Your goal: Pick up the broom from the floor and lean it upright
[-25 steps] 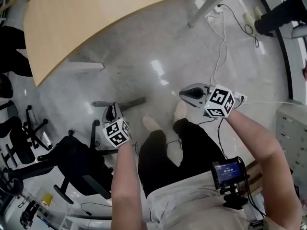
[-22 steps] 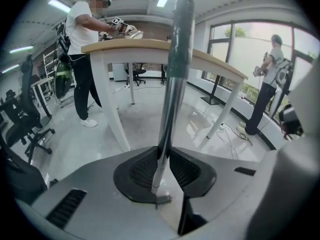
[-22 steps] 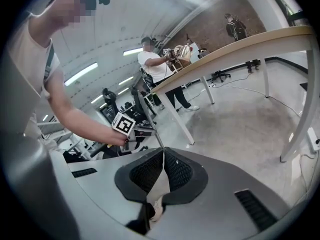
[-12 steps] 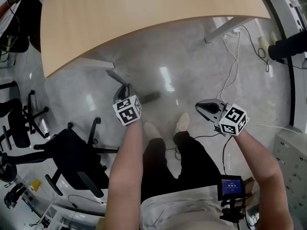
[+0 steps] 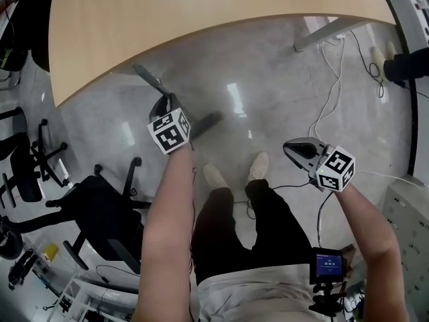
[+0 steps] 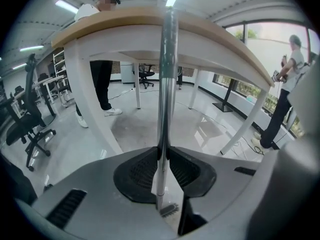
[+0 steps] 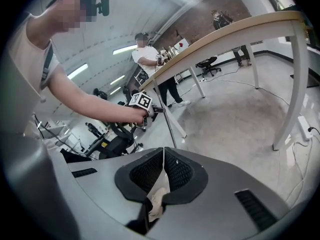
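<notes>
Left tongs (image 6: 162, 151) clamped on the broom (image 6: 166, 84) pole; right tongs (image 7: 163, 151) closed, empty. Pole looks light, stiff and slick, so it may slip or swing. I'd grip mid-shaft.

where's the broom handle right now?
The broom handle is clamped between the jaws of the left gripper, left of centre in the head view, and runs up across the edge of the table.
</notes>
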Demonstrator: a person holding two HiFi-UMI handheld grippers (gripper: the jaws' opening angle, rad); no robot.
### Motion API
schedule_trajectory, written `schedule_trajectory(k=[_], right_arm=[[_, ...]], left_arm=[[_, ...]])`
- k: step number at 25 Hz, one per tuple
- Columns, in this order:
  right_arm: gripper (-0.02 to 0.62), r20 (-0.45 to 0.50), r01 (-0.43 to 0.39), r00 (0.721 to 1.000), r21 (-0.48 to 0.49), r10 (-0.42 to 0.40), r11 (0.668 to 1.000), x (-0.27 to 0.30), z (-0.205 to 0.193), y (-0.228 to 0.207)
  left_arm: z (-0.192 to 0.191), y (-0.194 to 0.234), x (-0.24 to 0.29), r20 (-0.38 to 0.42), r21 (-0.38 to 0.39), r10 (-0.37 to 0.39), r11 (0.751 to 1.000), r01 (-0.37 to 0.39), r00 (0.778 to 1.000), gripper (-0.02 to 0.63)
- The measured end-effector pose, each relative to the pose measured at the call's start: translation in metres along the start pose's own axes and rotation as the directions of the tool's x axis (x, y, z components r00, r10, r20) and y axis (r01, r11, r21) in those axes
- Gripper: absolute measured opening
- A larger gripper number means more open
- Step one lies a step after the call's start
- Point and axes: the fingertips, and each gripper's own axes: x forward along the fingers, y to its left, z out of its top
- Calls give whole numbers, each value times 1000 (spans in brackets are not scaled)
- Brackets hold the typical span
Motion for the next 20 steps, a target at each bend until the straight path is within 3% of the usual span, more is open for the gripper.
schedule_trajectory(k=[8, 15, 20], right_arm=[[18, -32, -6, 999, -6, 6, 1000, -2, -1, -2], [18, -45, -3, 999, -7, 3, 1000, -1, -2, -4], [18, -50, -3, 999, -10, 3, 1000, -1, -3, -3]], left_arm=[[12, 8, 1, 45, -14, 34, 999, -33, 998, 77], [14, 10, 5, 47, 49, 61, 997, -63, 997, 78], [14, 14, 6, 49, 65, 75, 995, -78, 996, 143]])
